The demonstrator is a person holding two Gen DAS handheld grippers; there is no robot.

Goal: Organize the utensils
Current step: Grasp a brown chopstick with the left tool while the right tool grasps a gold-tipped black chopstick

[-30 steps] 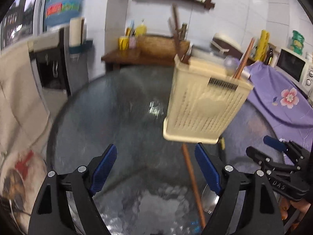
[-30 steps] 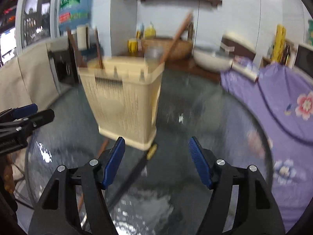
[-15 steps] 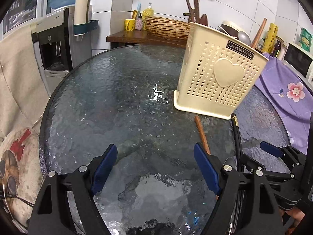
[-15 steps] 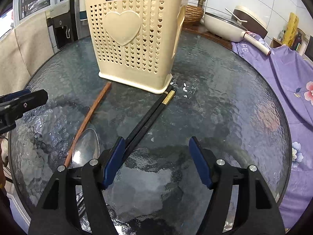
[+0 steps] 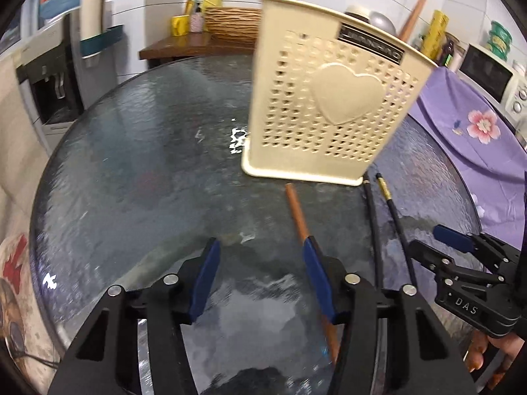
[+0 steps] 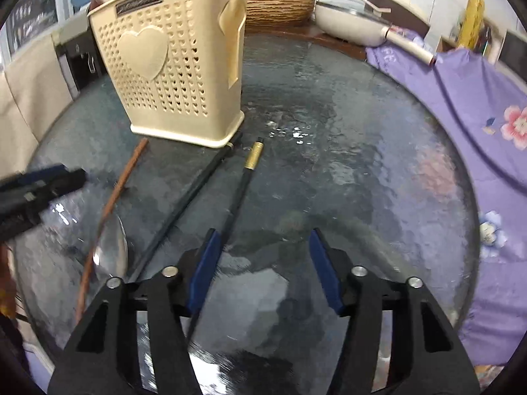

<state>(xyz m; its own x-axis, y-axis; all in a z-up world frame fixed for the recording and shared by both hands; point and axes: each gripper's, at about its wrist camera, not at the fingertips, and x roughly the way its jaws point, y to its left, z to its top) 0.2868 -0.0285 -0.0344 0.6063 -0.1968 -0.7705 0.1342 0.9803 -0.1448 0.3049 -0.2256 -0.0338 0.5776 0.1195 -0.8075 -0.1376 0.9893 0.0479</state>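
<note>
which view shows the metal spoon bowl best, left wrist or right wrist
The right wrist view: the spoon bowl lies in plain sight on the glass table, left of the gripper. In the left wrist view only its wooden handle shows; the gripper hides the bowl.

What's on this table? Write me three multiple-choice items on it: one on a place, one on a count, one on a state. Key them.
1. The gold-tipped black chopsticks lie:
A) on the round textured glass table, in front of the cream perforated plastic utensil holder
B) inside that holder
C) on a purple cloth

2. Black chopsticks on the table:
A) one
B) two
C) four

3. The holder:
A) stands upright
B) lies on its side
C) is upside down

Key:
1 A, they lie flat on the glass by its base.
2 B, two separate shafts show.
3 A, its base sits on the table with the opening upward.
</note>
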